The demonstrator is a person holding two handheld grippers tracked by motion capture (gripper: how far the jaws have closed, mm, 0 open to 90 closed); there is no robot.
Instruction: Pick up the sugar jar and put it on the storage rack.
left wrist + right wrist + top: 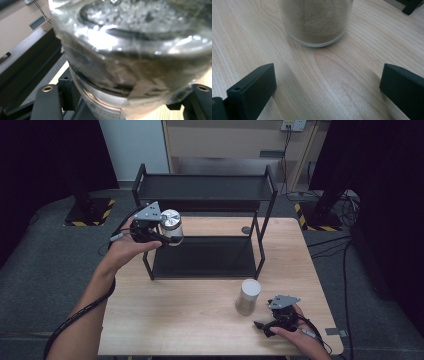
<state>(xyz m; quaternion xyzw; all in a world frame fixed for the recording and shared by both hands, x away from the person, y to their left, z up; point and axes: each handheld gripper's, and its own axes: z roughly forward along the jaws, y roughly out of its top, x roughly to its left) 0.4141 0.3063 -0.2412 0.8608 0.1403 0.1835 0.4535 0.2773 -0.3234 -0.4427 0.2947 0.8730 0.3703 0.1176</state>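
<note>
Glossy glass jar [130, 57], matt wood table [200, 315]

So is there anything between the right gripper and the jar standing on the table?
No. In the right gripper view only bare table lies between the open right gripper and the jar.

My forearms are bare, no sleeves. My left gripper [162, 239] is black with a grey three-cornered plate on top and brass-ringed screw holes at 7 and 5 o'clock in its own view. A black cable runs along that arm. My right gripper [261, 326] matches it.
</note>
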